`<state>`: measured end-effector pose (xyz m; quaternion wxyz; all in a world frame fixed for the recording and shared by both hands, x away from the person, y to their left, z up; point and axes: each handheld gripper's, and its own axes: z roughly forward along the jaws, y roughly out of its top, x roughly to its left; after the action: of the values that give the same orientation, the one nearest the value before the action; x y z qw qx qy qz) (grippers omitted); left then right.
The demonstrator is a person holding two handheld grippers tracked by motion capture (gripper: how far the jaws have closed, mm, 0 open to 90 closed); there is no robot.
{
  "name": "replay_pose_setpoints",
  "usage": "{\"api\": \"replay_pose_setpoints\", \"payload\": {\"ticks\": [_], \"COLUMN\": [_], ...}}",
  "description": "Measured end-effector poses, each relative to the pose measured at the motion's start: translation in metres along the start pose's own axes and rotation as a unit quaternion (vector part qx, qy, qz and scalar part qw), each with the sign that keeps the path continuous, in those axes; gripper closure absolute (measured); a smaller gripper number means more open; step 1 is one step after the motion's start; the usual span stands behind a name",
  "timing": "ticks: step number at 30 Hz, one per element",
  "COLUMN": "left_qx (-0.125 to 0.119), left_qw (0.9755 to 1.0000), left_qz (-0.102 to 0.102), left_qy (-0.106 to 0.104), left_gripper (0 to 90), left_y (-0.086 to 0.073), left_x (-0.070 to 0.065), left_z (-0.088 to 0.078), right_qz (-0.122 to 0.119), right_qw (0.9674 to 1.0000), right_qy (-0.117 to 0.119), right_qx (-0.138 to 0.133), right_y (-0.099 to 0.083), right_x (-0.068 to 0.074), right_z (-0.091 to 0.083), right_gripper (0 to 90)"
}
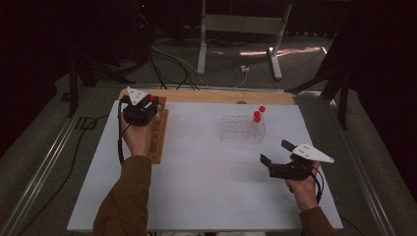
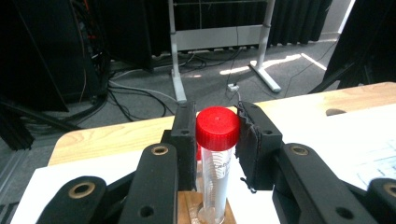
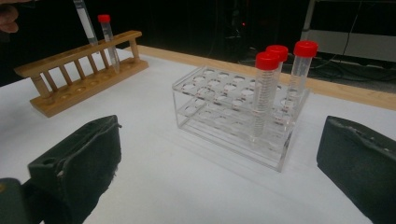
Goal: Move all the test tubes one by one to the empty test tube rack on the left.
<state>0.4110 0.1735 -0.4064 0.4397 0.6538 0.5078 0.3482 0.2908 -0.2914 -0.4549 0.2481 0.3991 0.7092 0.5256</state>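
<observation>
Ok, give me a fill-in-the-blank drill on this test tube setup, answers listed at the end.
1. The left claw closes around a clear plastic tube with a ___ screw cap.
2. That tube stands in the long ___ rack at the table's left.
3. The clear acrylic rack holds ___ capped tubes.
4. The right claw, over the white tabletop, is ___.

Missing words: red; wooden; three; open

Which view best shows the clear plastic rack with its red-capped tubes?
The right gripper view: the clear plastic rack sits close, its three red-capped tubes distinct. The high view shows it small; the left gripper view catches perhaps a blurred corner.
</observation>
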Motion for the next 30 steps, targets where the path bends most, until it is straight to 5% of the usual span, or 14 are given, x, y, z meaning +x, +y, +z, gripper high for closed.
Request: {"api": "replay_pose_setpoints", "payload": {"ticks": [20,30], "left_qx": [0.056,0.062], "left_qw": [0.9984,0.9980], "left_qz": [-0.004,-0.008], "left_qy": [0.003,0.002], "left_gripper": [70.5,70.4], "left_y": [-0.032,-0.033], "left_x": [0.000,0.001], "left_z": [0.016,0.018], "right_qz": [-0.004,-0.003], "right_qw": [1.0000,1.0000], "right_qy": [0.005,0.005], "right_qx": [0.004,0.003], "right_y": [-0.001,-0.001], "right_x": [0.003,0.003], "right_z": [0.001,0.001], "right_gripper": [0.0,0.0]}}
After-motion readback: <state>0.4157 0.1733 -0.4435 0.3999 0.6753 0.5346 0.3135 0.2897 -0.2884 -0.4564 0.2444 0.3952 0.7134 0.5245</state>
